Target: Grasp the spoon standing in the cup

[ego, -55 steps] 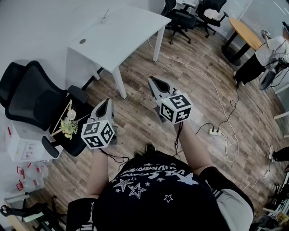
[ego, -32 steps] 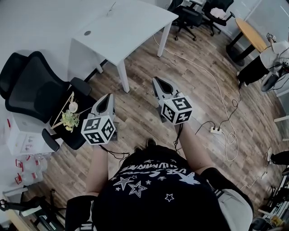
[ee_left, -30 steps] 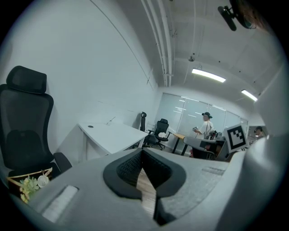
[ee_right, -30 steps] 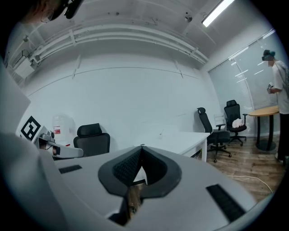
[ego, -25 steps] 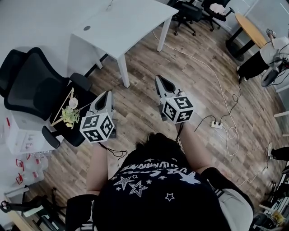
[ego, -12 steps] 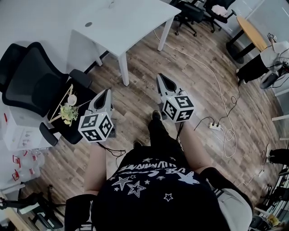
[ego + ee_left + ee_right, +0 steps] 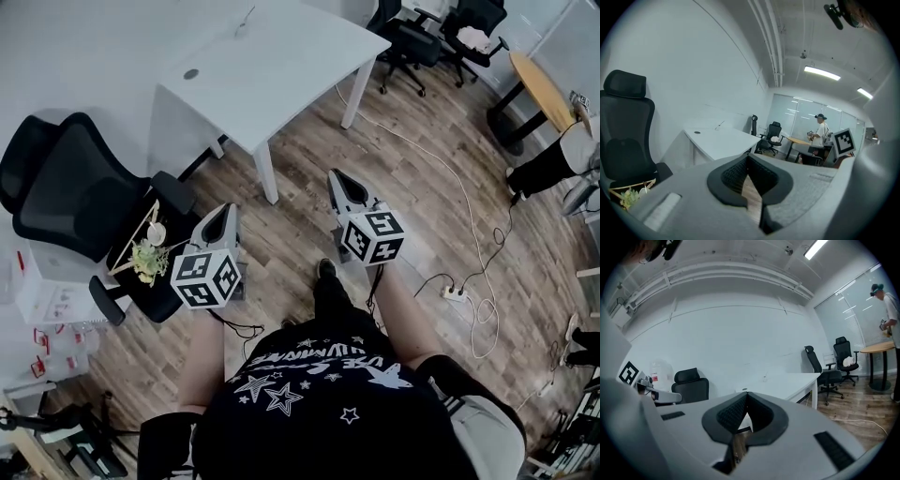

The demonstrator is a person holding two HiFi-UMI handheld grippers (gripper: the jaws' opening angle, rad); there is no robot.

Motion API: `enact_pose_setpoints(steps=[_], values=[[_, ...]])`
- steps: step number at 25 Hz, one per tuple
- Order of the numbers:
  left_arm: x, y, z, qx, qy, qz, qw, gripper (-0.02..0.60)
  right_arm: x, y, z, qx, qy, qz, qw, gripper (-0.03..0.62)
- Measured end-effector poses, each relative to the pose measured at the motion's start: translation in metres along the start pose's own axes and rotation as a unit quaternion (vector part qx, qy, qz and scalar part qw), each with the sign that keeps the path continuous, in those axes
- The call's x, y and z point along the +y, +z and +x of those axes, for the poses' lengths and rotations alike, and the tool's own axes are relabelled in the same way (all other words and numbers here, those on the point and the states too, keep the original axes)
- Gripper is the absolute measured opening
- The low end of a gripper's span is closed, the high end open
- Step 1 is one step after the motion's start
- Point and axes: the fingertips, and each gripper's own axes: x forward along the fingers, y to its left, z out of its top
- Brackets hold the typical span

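A white table [image 7: 272, 66] stands ahead on the wooden floor. At its far edge is a small thin object [image 7: 246, 17], too small to tell apart as cup and spoon; it also shows as a tiny upright thing [image 7: 765, 378] in the right gripper view. My left gripper [image 7: 225, 208] is held at waist height above the floor, well short of the table. It is shut and empty, its tips [image 7: 748, 157] meeting. My right gripper [image 7: 336, 175] is beside it, a little nearer the table, also shut with nothing in it [image 7: 746, 393].
A black office chair [image 7: 75, 192] at the left carries a tray with flowers [image 7: 145, 251]. A white cable runs across the floor to a power strip [image 7: 457, 292]. Further office chairs [image 7: 412, 42] and a round wooden table [image 7: 544, 89] stand at the back right, with a person [image 7: 821, 133] near them.
The person has stepped towards the white table, one foot coming forward. Both grippers have moved along with the body, still shut and empty.
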Motion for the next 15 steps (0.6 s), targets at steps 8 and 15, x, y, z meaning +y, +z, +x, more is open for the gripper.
enact_pose_setpoints(steps=[8,15], values=[[0.002,0.028,0.074,-0.003,0.034,-0.010,0.9994,0.008,-0.060,0.034,0.068,0.000,0.031,-0.005,1.000,0.009],[-0.010,0.048,0.131,-0.014,0.052,-0.014,0.9984,0.008,-0.104,0.051,0.104,0.006,0.056,-0.010,0.998,0.009]])
